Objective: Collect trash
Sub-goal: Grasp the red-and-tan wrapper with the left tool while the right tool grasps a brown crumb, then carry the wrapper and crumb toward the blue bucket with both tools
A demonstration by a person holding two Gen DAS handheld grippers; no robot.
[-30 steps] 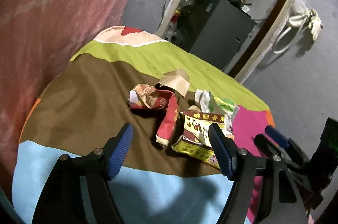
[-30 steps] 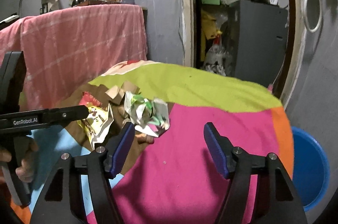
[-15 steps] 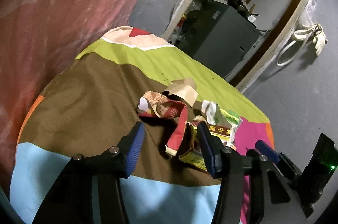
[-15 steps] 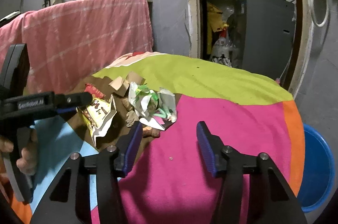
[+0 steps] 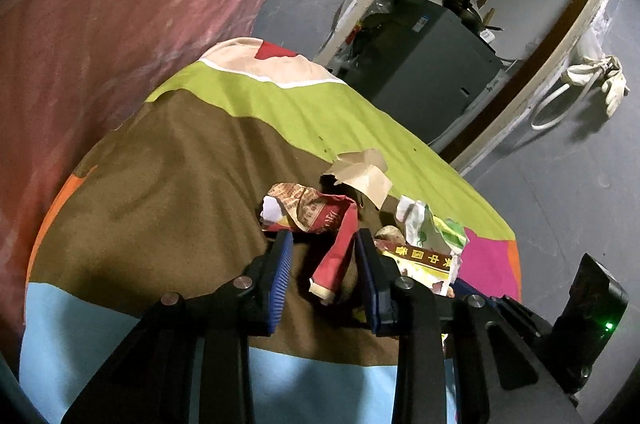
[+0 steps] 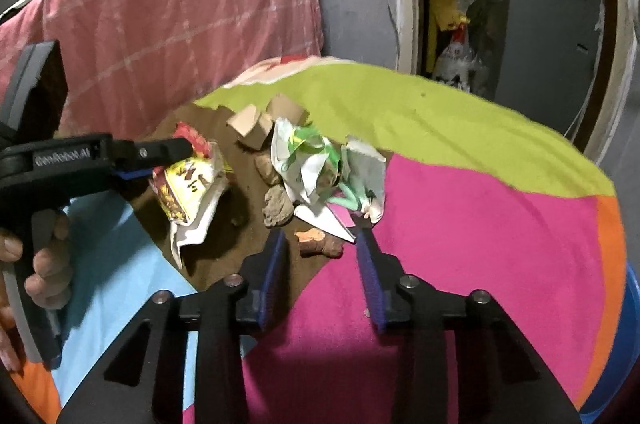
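Note:
A pile of trash lies on the multicoloured tablecloth [image 5: 168, 192]. It holds a red crumpled wrapper [image 5: 320, 216], a yellow-red snack packet [image 6: 188, 184], torn brown cardboard [image 5: 364, 176], a white-green crumpled wrapper [image 6: 316, 164] and brown lumps [image 6: 278, 204]. My left gripper [image 5: 324, 244] is closing, and the red wrapper's hanging strip [image 5: 334, 260] sits between its jaws with a gap on the left side. My right gripper [image 6: 320, 238] is closing too, just in front of a small brown-orange scrap [image 6: 320, 246]. The white-green wrapper's corner touches its right finger [image 6: 366, 252].
A blue bin [image 6: 628, 324] stands on the floor past the table's right edge. A pink cloth [image 6: 180, 24] hangs behind the table. A grey cabinet [image 6: 552, 36] fills the doorway. A person's hand [image 6: 44, 260] holds the left gripper's handle.
Both grippers' jaws have narrowed a lot. The left now frames the red wrapper's strip. The right has moved forward and down, closer to the pile.

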